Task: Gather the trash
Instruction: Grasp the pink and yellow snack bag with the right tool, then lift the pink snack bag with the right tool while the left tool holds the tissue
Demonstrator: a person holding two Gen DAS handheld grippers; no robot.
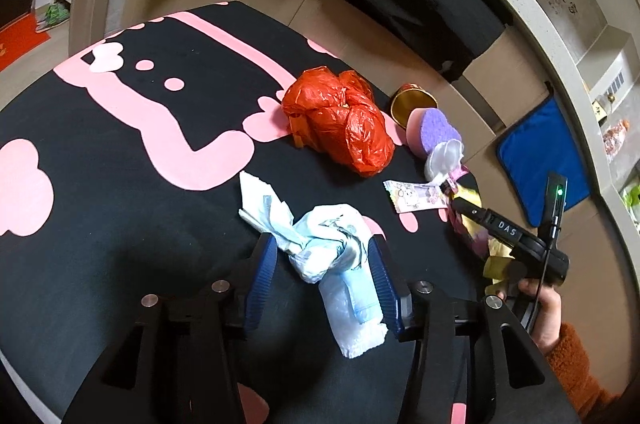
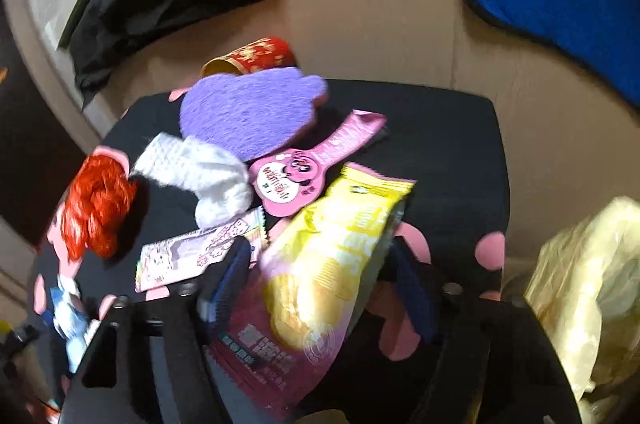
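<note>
Tissue wad [image 1: 328, 244] between parted left fingers [image 1: 264, 264] | right fingers [image 2: 232, 276] pinching snack bag [image 2: 320, 264]

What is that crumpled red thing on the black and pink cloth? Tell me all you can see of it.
The red plastic bag looks like thin, glossy film, scrunched and knotted into a lumpy bundle. It lies on the black tablecloth with pink shapes, partly over a pink patch. Nothing grips it; both tongs are elsewhere. A purple sponge lies close beside it; whether they touch I cannot tell. The blurred right wrist view shows it at the cloth's left edge.
</note>
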